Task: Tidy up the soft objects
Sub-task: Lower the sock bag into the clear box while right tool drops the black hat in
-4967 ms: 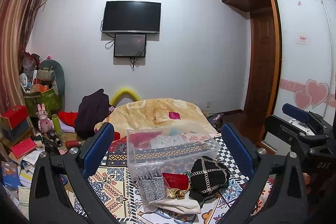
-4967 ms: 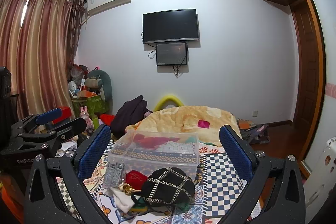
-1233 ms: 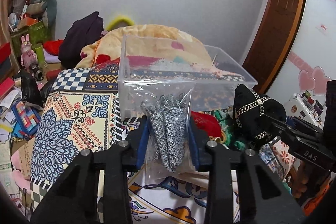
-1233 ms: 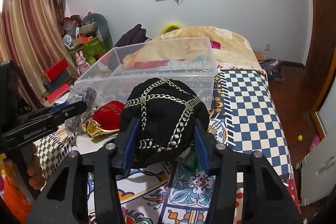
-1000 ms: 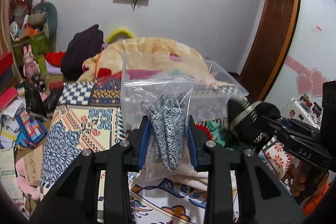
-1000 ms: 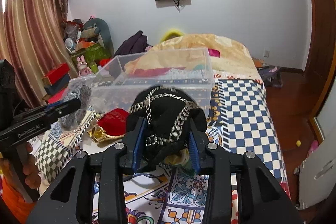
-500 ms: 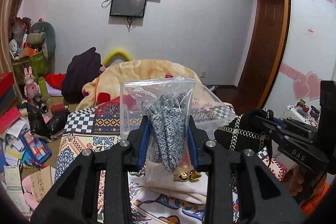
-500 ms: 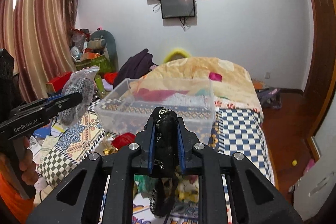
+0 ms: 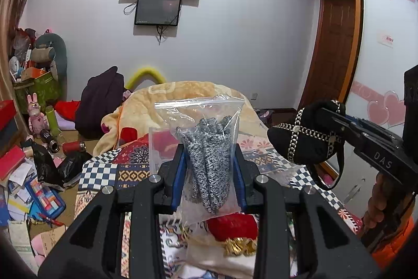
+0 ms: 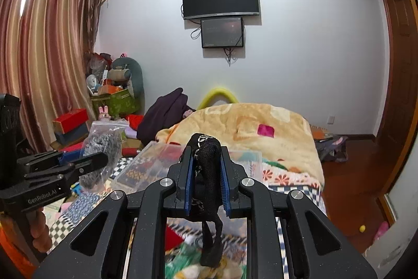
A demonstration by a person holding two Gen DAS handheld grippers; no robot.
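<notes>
My left gripper point(image 9: 209, 158) is shut on a clear zip bag of grey knit gloves point(image 9: 207, 161) and holds it up above the bed. It also shows in the right wrist view point(image 10: 103, 148). My right gripper point(image 10: 206, 174) is shut on a black hat with chain trim point(image 10: 207, 169), lifted in the air; the hat shows at the right of the left wrist view point(image 9: 305, 137). A clear plastic bin point(image 10: 146, 161) stands on the patterned bedspread behind both items. A red pouch point(image 9: 230, 225) and a white cloth point(image 9: 209, 255) lie below.
A yellow blanket point(image 10: 248, 127) is heaped on the bed beyond the bin. Boxes, toys and papers point(image 9: 23, 174) clutter the floor at left. A wooden door point(image 9: 331, 56) and a wardrobe with heart stickers point(image 9: 378, 106) stand at right.
Both grippers have risen from the bedspread. The glove bag and the black hat are lifted higher, and the bin now sits lower in both views.
</notes>
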